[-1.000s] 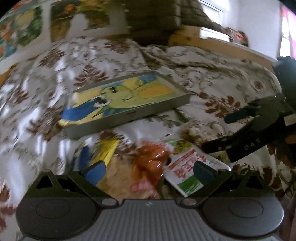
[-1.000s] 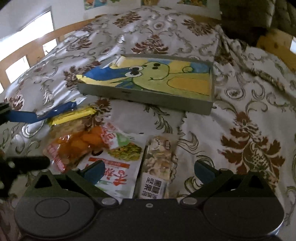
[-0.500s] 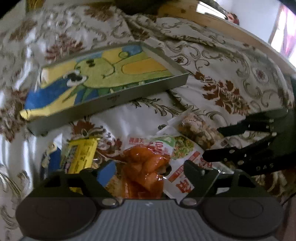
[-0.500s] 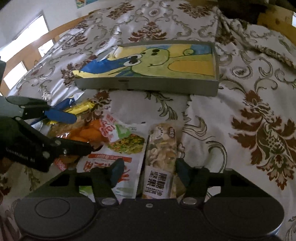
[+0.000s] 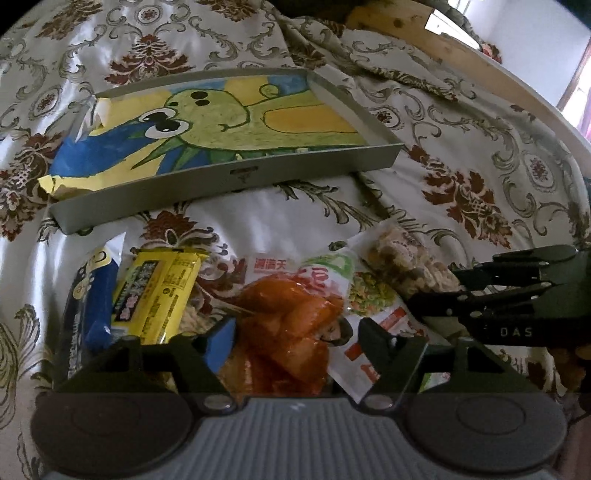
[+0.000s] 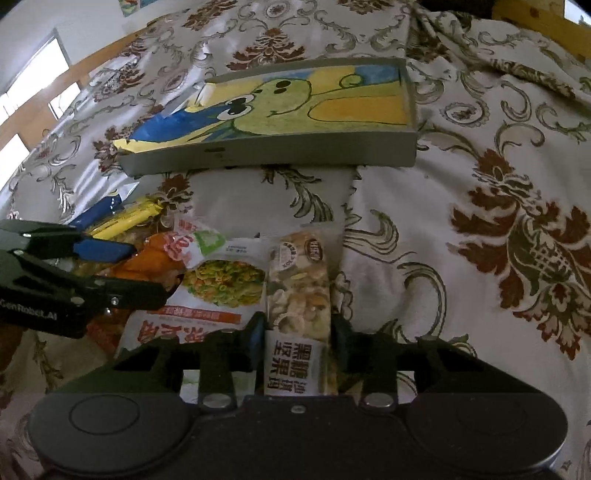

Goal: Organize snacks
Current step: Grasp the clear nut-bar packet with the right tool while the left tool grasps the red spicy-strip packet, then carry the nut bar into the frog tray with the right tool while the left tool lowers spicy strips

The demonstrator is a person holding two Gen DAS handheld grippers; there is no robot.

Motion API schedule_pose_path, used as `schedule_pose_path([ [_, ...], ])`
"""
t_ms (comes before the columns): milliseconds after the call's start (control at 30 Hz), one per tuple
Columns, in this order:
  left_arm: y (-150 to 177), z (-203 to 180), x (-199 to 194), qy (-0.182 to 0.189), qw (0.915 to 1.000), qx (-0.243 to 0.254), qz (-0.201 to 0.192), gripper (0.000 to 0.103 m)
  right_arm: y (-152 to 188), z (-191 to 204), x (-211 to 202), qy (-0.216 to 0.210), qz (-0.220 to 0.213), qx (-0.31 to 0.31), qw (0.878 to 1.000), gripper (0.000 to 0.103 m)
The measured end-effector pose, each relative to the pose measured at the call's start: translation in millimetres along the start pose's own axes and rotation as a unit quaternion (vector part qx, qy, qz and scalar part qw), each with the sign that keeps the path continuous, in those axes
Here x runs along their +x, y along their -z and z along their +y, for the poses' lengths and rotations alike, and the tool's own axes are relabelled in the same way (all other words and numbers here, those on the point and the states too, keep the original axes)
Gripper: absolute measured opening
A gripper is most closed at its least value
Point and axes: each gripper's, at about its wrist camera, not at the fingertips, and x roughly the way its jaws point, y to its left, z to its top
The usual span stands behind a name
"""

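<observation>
Several snack packs lie on a patterned bedspread in front of a grey tray (image 5: 369, 158) lined with a green cartoon drawing; the tray also shows in the right wrist view (image 6: 280, 157). My left gripper (image 5: 295, 336) stands around an orange snack pack (image 5: 291, 325), jaws part closed on its sides. My right gripper (image 6: 297, 338) is shut on a clear nut bar pack (image 6: 299, 288). The nut bar (image 5: 402, 266) and my right gripper (image 5: 432, 291) also show in the left wrist view. A white noodle pack (image 6: 218, 291), a yellow pack (image 5: 155, 291) and a blue pack (image 5: 88, 306) lie alongside.
The bedspread (image 6: 480, 221) has folds and bumps around the tray. A wooden bed frame (image 5: 424, 33) runs along the far right in the left wrist view, with bright windows behind. My left gripper (image 6: 122, 269) reaches in from the left in the right wrist view.
Both grippers have come down and forward over the snacks. The right jaws have closed onto the nut bar pack. The left jaws have narrowed around the orange pack.
</observation>
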Motion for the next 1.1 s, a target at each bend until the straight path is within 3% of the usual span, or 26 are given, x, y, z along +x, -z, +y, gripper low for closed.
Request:
schedule_pose_path([
  [33, -0.6, -0.5, 0.7, -0.005, 1.0000, -0.001, 0.005, 0.060, -0.3, 0.0, -0.4, 0.001, -0.001, 0.001, 1.000, 0.040],
  [233, -0.1, 2.4, -5.9, -0.012, 0.9994, -0.032, 0.006, 0.058, 0.9, 5.8, -5.6, 0.010, -0.013, -0.015, 1.000, 0.039],
  [400, 4.2, 6.5, -17.0, -0.015, 0.9965, -0.082, -0.005, 0.058, 0.2, 14.5, -21.8, 0.011, -0.052, -0.043, 0.998, 0.039],
  [667, 4.8, 1.0, -47.6, -0.020, 0.9891, -0.127, -0.072, 0.058, -6.5, 15.1, -43.2, 0.006, -0.120, -0.052, 0.991, 0.039],
  [867, -31.3, 5.9, -48.3, -0.021, 0.9787, -0.160, -0.126, 0.058, -34.2, 10.6, -48.2, -0.006, -0.179, -0.033, 0.983, 0.039],
  [1100, -90.6, 21.8, -20.3, -0.040, 0.9676, -0.170, -0.182, 0.058, -103.4, -6.6, -24.1, -0.014, -0.248, 0.007, 0.969, 0.039],
])
